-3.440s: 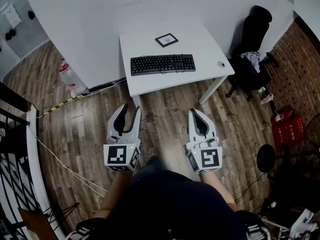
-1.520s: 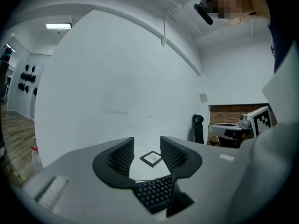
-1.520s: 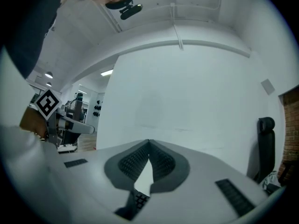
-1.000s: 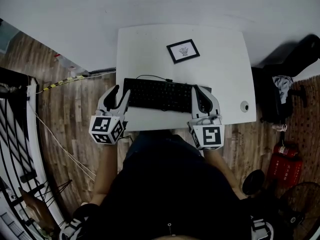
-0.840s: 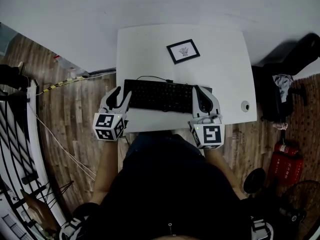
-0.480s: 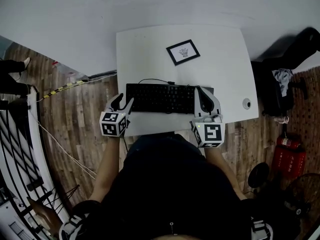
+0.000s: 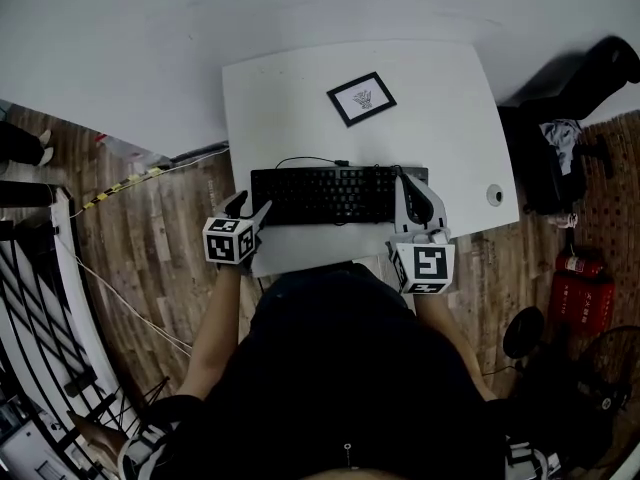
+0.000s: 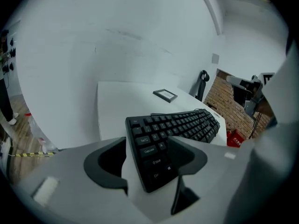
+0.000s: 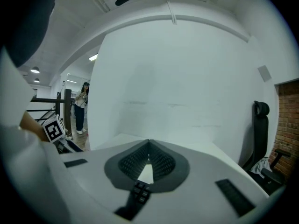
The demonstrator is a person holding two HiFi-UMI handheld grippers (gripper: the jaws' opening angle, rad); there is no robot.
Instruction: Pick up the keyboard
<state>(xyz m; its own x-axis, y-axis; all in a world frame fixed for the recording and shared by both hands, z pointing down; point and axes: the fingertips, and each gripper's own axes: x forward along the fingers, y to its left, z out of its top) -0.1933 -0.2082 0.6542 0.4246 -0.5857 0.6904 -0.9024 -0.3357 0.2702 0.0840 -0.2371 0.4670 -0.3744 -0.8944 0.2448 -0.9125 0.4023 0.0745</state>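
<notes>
The left claw (image 8: pixel 147 143) is released. Its jaws have just been opening, and the left end of the black keyboard (image 7: pixel 325 195) lies between them, unclamped. The right claw (image 7: pixel 408 178) is clenched on nothing and lies over the keyboard's right end, hiding that end in the head view. The right gripper view shows only a few keys below the claw. The keyboard rests flat near the front edge of the white worktop (image 7: pixel 450 88).

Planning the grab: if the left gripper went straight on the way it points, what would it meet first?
Probably the keyboard: its left end already lies between the left gripper's jaws, which stand apart and have just been opening.
</notes>
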